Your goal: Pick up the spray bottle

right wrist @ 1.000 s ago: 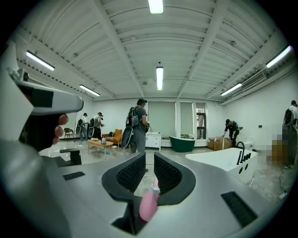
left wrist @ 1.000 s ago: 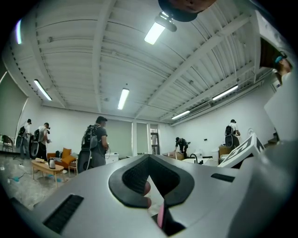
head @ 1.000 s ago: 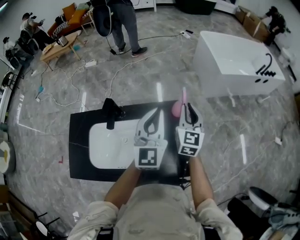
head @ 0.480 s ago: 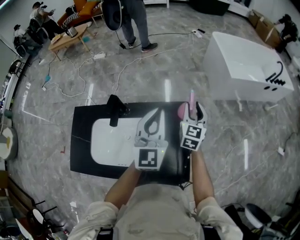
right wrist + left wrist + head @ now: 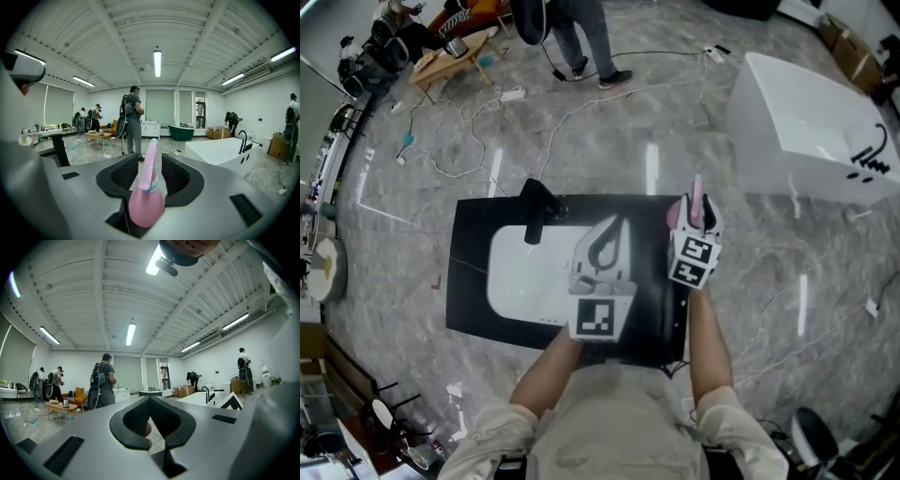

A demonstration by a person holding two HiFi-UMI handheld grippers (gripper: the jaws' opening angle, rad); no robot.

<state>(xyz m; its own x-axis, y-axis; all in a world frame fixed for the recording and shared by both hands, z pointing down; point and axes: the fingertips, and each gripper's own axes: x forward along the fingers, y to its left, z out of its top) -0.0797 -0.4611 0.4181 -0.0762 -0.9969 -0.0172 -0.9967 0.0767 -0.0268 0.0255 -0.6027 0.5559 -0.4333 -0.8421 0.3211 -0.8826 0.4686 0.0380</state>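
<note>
The pink spray bottle (image 5: 677, 214) stands upright at the far right of the black countertop (image 5: 473, 272). In the right gripper view its round body (image 5: 146, 206) sits low between the jaws and its thin neck rises between the pads. My right gripper (image 5: 698, 214) (image 5: 150, 157) is around it; the jaws are opening, with a gap showing on each side of the neck. My left gripper (image 5: 616, 225) (image 5: 150, 399) hovers over the sink's right part, shut with its tips touching and holding nothing.
A white basin (image 5: 525, 277) with a black faucet (image 5: 534, 211) is set in the countertop. A white bathtub (image 5: 806, 131) stands on the floor at the far right. A person (image 5: 581, 37) stands beyond, near cables (image 5: 459, 159) and a low wooden table (image 5: 455, 56).
My right gripper has sunk with the pink bottle toward the counter's far right corner. The left gripper has hardly shifted.
</note>
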